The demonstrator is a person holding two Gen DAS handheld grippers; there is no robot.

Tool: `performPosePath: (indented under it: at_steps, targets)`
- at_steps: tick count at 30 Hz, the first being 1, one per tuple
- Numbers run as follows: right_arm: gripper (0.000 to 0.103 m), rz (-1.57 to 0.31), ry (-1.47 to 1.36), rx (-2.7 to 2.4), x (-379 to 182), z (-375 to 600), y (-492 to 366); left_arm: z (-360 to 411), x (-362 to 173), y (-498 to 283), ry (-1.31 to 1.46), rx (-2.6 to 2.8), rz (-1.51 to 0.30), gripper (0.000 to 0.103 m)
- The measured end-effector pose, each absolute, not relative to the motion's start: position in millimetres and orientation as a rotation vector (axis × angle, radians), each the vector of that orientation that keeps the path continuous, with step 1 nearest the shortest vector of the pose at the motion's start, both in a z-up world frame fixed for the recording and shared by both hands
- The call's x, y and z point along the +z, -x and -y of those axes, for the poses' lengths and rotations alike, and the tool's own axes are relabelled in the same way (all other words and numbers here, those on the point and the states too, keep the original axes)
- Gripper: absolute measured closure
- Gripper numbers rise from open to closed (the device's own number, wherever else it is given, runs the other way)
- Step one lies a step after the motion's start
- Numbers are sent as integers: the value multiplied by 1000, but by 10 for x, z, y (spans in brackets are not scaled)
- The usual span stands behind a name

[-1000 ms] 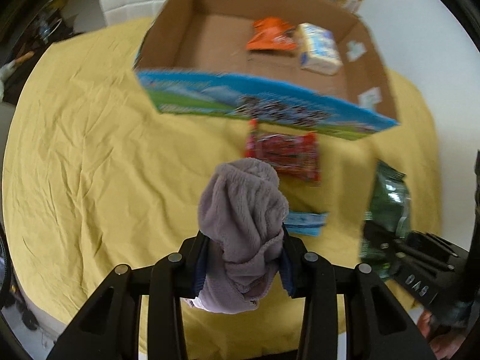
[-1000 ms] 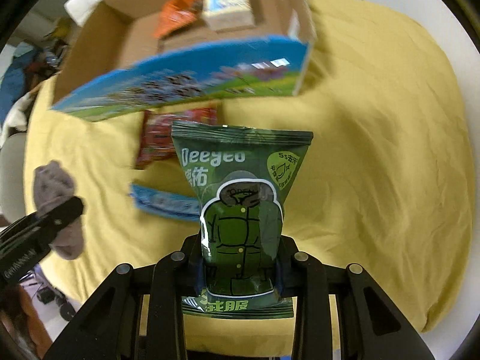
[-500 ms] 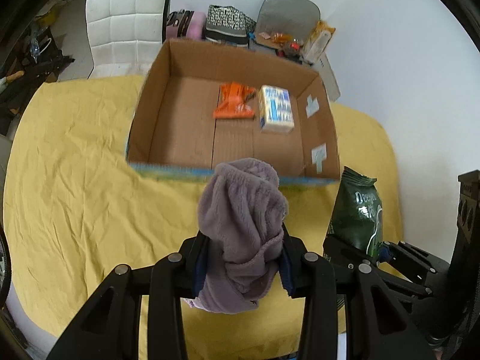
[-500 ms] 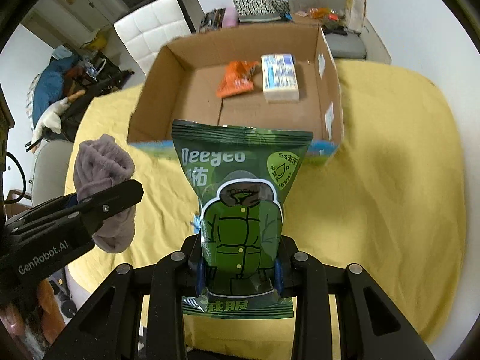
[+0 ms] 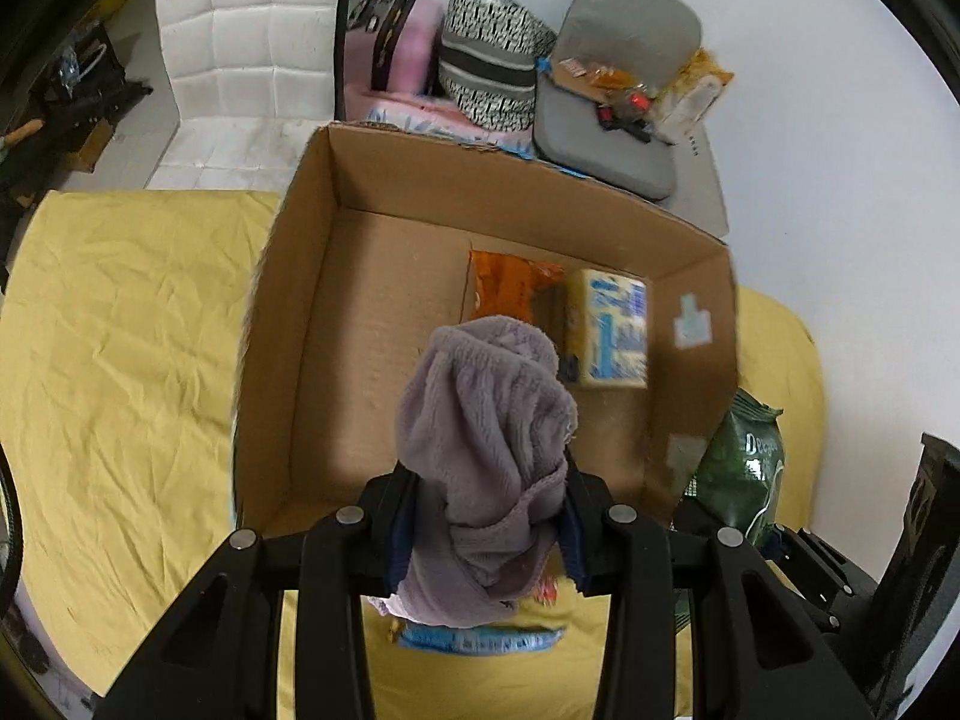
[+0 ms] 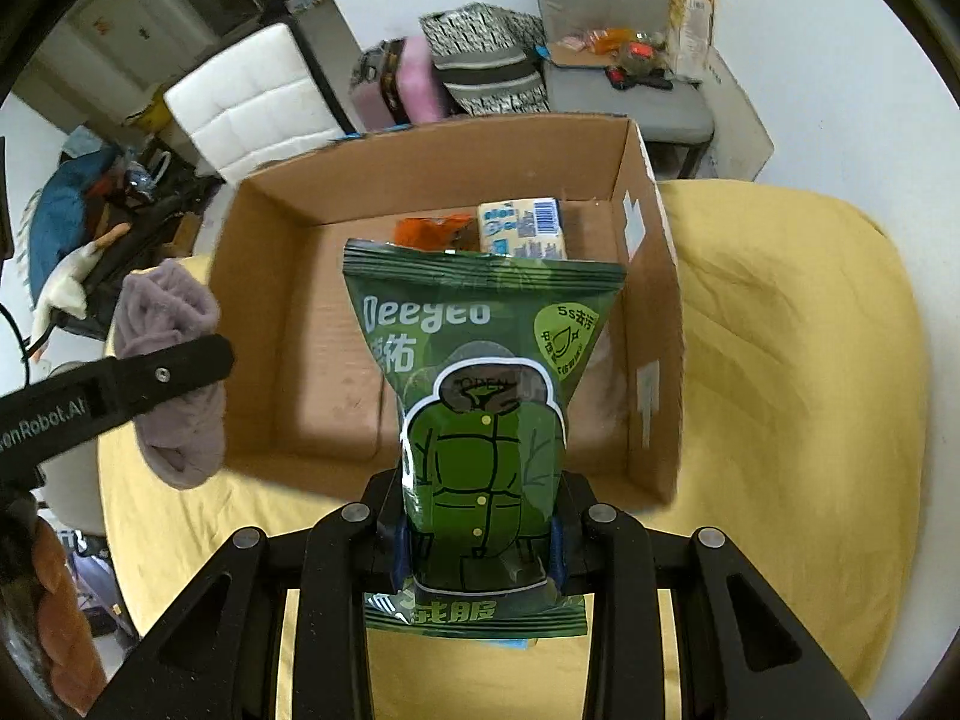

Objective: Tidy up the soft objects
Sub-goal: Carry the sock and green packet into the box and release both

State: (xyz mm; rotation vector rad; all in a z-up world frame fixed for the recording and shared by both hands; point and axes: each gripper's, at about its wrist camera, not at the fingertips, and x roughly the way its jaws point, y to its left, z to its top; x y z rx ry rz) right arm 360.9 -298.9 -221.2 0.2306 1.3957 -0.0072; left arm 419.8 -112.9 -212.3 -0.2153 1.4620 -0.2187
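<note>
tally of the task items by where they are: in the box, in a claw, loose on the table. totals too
In the cardboard box: 2, orange packet, yellow-blue pack
Held in a claw: 2, purple fleece cloth, green Deeyeo pouch
Loose on the yellow cloth: 2, blue packet, red packet
Total: 6

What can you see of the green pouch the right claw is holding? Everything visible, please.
The green pouch is a glossy, soft plastic packet with crimped top and bottom seals. It is printed with "Deegeo" in pale letters, a cartoon green padded jacket outlined in white, a light green round badge and Chinese characters. It stands upright, pinched at its lower part by the right claw, with nothing else touching it. It hangs in front of the open cardboard box, above the yellow cloth.
</note>
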Motion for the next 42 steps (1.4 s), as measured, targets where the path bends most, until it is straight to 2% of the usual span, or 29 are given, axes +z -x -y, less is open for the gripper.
performPosePath:
  at_steps: [12,25,26,27,30,32,33,35,37,42]
  targets:
    - [69,-1525,-205,-51,-3109,3046,-3966,1232,-2965,-4924,174,-190,-1599,67]
    - [66,-1609,-175,-38,-3593,3024,-3915,1301,-3304,-5191,129,-150,-1642,60]
    - [63,-1609,-179,-40,-3590,3030,-3915,1286,-3306,-5199,143,-149,-1647,60]
    - [55,-1607,-180,-37,-3584,3030,-3915,1281,-3295,-5200,152,-146,-1646,60]
    - [49,-1589,-162,-33,-3530,3030,-3927,1272,-3220,-5184,125,-140,-1625,59]
    - [47,-1584,-159,-37,-3496,3018,-3930,1276,-3150,-5153,104,-142,-1610,54]
    - [41,-1583,-160,-43,-3478,3027,-3926,1267,-3114,-5136,96,-141,-1601,53]
    - [37,-1576,-176,-32,-3438,3028,-3920,1229,-3013,-5073,89,-141,-1578,52]
    - [35,-1570,-172,-34,-3398,3011,-3911,1189,-2922,-5011,71,-136,-1555,38]
    - [7,-1524,-170,-18,-3242,2936,-3825,1100,-2704,-4772,56,-133,-1497,13]
